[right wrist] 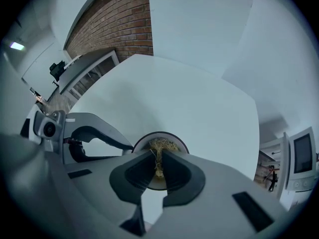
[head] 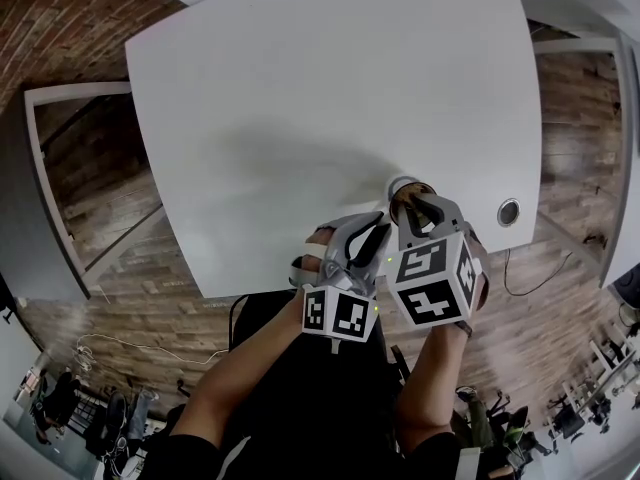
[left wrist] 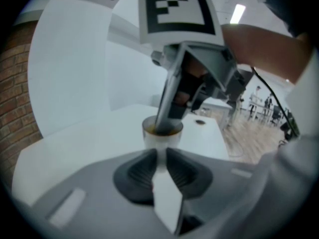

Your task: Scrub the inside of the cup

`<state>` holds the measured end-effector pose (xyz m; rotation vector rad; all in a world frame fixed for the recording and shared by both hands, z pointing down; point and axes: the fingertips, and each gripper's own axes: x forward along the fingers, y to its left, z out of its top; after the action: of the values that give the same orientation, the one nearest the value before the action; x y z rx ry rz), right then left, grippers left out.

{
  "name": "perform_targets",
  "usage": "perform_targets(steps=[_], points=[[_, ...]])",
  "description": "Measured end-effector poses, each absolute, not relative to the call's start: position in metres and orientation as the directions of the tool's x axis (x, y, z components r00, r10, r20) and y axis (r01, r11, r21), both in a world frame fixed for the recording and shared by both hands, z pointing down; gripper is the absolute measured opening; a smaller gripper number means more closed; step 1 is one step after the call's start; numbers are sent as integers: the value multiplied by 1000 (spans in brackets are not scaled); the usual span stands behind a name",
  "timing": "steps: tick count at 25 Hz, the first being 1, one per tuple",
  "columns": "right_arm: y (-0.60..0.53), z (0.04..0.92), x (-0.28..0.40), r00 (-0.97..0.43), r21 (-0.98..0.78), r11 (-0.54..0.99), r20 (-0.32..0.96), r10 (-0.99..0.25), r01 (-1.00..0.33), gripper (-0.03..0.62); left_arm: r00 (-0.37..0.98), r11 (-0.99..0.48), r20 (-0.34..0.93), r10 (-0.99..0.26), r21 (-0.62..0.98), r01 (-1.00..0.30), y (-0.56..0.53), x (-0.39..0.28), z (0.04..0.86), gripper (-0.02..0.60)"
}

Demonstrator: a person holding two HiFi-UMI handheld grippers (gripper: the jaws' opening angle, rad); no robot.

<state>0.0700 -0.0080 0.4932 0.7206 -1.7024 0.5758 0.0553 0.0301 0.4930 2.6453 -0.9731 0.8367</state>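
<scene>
A small cup (head: 402,184) with a white outside and a dark inside stands near the front edge of the white table (head: 330,98). My left gripper (head: 378,230) reaches it from the near side. In the left gripper view its jaws (left wrist: 161,156) are shut on a white strip at the cup's (left wrist: 162,139) side, apparently its handle. My right gripper (head: 415,206) points steeply down into the cup's mouth. Its jaws (right wrist: 158,158) are shut on a straw-coloured fibrous scrubber (right wrist: 160,146), which sits inside the cup's rim (right wrist: 144,141). The cup's bottom is hidden.
A round metal grommet (head: 509,211) is set in the table right of the cup. The table's front edge runs just below both grippers, with wooden floor beyond. A brick wall (right wrist: 114,19) stands behind the table.
</scene>
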Motion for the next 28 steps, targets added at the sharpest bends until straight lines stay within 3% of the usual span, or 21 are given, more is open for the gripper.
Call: perform_targets(steps=[18, 24, 28], points=[[-3, 415, 88, -316, 4, 614, 855, -411, -789, 29, 622, -767, 608, -494, 34, -641, 34, 55, 503, 63], [-3, 393, 101, -418, -93, 530, 734, -536, -843, 29, 626, -754, 616, -478, 77, -652, 29, 56, 503, 73], [4, 371, 108, -473, -186, 470, 623, -623, -863, 29, 643, -749, 598, -479, 104, -654, 27, 57, 494, 120]])
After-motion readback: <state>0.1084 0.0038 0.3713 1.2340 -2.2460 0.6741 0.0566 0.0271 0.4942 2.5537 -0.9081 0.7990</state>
